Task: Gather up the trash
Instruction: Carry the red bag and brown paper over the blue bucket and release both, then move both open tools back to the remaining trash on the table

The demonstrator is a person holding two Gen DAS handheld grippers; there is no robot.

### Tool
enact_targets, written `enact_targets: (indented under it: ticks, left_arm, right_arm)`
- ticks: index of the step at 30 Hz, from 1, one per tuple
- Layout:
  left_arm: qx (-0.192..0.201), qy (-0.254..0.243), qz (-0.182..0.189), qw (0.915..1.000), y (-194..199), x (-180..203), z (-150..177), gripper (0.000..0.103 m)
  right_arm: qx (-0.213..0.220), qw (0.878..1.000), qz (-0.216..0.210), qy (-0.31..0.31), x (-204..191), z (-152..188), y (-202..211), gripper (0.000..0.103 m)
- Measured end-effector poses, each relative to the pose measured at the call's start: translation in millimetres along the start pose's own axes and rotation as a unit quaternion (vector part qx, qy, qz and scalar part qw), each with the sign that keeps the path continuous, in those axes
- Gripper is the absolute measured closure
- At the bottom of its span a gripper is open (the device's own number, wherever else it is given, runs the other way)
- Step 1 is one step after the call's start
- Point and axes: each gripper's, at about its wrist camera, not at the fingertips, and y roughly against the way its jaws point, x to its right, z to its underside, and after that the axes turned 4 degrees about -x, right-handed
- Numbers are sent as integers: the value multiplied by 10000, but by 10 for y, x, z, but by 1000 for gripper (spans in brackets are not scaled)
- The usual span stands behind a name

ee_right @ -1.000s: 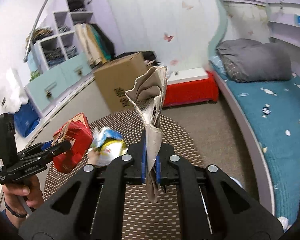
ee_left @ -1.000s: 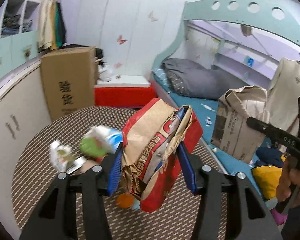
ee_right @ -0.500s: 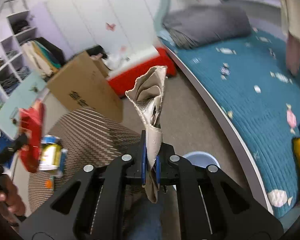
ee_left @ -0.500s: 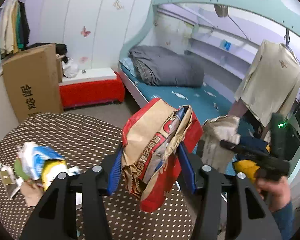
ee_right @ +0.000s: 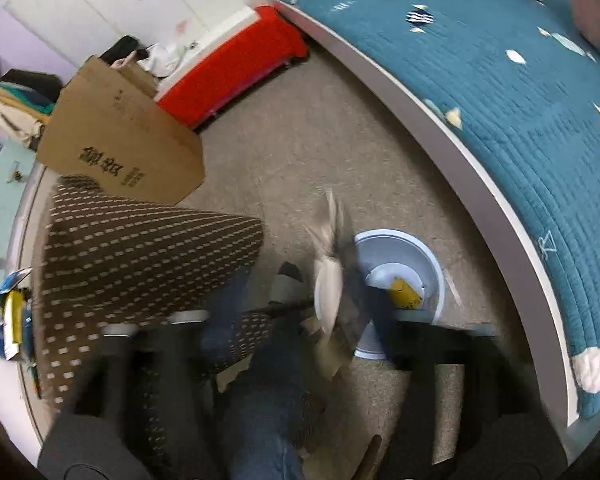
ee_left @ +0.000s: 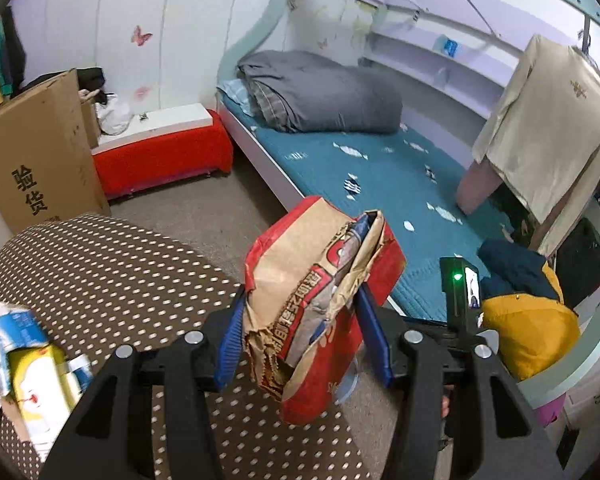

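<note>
My left gripper is shut on a crumpled red and brown paper bag, held above the edge of the brown dotted table. In the blurred right wrist view my right gripper has its fingers spread wide; the beige crumpled paper is between them, at the rim of the light blue bin on the floor. The bin holds a yellow item. More wrappers lie on the table: a blue and white one and a yellow one.
A cardboard box and a red bench stand behind the table. The bed with a teal cover runs along the right. My legs in jeans are below the right gripper. The right handle shows beside the bed.
Both grippers swung right, away from the table. The right gripper tilted down over the bin and its fingers opened, releasing their pinch on the beige paper. The left still holds the red bag.
</note>
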Motion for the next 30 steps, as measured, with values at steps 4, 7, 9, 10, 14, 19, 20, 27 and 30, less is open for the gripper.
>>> enact_targets:
  ticks: [4,7,9,10,14,19,20,27,30]
  left_arm:
    - [-174,-140,103,9997,-229,197,-38,51]
    - [-336,-240,217,9989,-402,354,-51,51]
    - [-441,-297,285,9982,-516,454,-45,51]
    - [-518,-323,327,9976,-594,508,-43,51]
    - [-750,-456,403,9953,-834,657,-37,50]
    - [-1097,-610,570,9904,-1129,794,-51,36]
    - [-1117,-614,500,9906,-1168,805,-56,29]
    - [-944,-606,244,9934,-1090,776,-73,15]
    - [-807,-562,151,9950,-958,721,-75,14]
  right_arm:
    - [160,9997,-46,-205,148,40,115,31]
    - [536,9979,-74,-361,241,54,384,26]
    - [780,9960,-52,-442,300,74,588,24]
    - [893,9949,-58,-474,330,78,689,23]
    - [1256,9909,-31,-488,353,110,1032,21]
    - [1510,9872,-44,-514,387,134,1278,17]
    - [1545,9866,-48,-525,370,152,1302,16]
    - [1620,9857,-75,-466,232,272,1382,13]
    - [1576,9865,-54,-435,177,317,1357,6]
